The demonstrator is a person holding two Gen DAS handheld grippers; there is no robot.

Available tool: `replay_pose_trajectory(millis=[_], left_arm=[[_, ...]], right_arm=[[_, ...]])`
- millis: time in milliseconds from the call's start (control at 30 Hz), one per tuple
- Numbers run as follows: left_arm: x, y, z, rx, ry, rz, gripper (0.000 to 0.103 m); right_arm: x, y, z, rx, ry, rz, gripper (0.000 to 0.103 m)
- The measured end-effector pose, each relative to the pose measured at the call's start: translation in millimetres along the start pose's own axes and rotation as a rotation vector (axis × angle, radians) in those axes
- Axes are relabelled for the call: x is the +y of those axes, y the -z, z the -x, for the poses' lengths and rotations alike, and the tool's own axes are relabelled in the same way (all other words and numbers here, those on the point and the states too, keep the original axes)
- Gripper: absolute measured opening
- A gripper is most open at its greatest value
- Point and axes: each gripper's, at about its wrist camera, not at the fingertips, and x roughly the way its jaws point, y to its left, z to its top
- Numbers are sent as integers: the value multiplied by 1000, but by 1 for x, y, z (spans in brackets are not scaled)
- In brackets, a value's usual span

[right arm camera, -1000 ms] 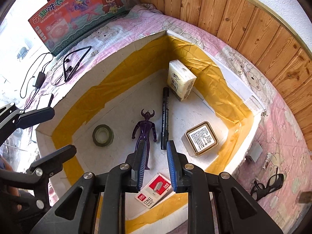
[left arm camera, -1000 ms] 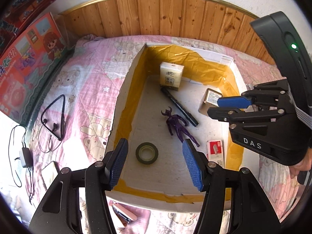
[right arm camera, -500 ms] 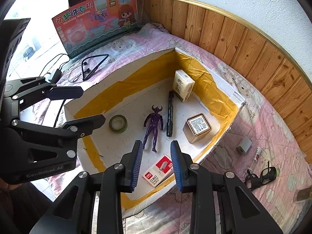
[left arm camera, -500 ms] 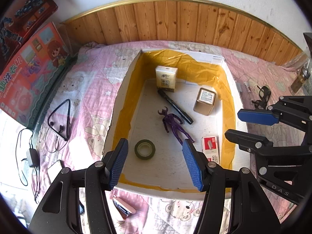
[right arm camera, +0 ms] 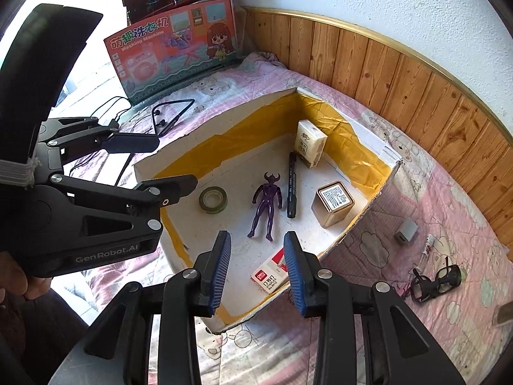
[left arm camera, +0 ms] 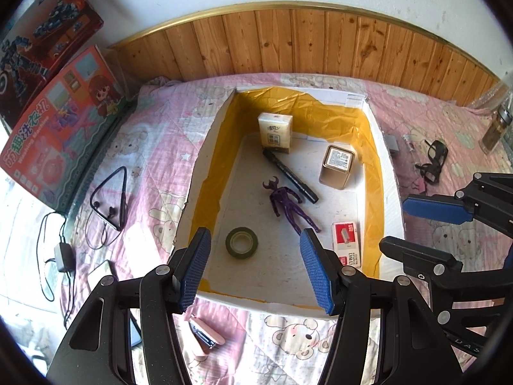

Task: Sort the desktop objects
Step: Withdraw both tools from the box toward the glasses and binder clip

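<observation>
Hovering above the near rim of the cardboard box (left arm camera: 205, 166), the left gripper (left arm camera: 255, 271) held its blue pads spread wide with nothing between them. Low in the right wrist view, the right gripper (right arm camera: 257, 269) had just been opening; its jaws stood partly apart and empty over the near corner of the box (right arm camera: 359, 221), above the red-and-white staple packet (right arm camera: 267, 277).

Inside the yellow-lined box, in the left wrist view, lay the roll of green tape (left arm camera: 241, 243) at lower centre, the purple figure (left arm camera: 287, 205) on its back in the middle, and the black marker (left arm camera: 290, 176) slanting just above and right of it. The tissue pack (left arm camera: 275, 131) stood against the far wall, near the marker's upper end, the gold tin (left arm camera: 336, 166) stood at the right, and the staple packet (left arm camera: 346, 243) lay flat by the right wall.

On the pink quilt (left arm camera: 154, 166) outside the box, a pink stapler (left arm camera: 205, 337) lay at the bottom of the frame just beyond the near wall. A neckband earphone (left arm camera: 109, 199) lay to the left, and black glasses (left arm camera: 433, 160) and a small grey block (left arm camera: 392, 142) to the right.
</observation>
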Motion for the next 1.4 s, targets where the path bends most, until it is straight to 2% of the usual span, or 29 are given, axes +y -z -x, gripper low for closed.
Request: replay_pose_trajectory(millis=[200,500,667,1200,1400], left_arm=[[-4,3,3,-13,-9,0,61],[-6,4,22,-89,19,50,61],[-11,5,29,-116,35,69,61],[-49,-7,34,-195,129,104,61],[-73,-15,34,-234,158,82,61]], right_arm=[[-1,1,6,-13,-2,8,38],[-4,6,23,-49,-20,6,39],[-4,10,36,-82,-36,3,44],[-35,38,68,-129,-102,-122,46],[-57,53,67,-117,-80,-168,46]])
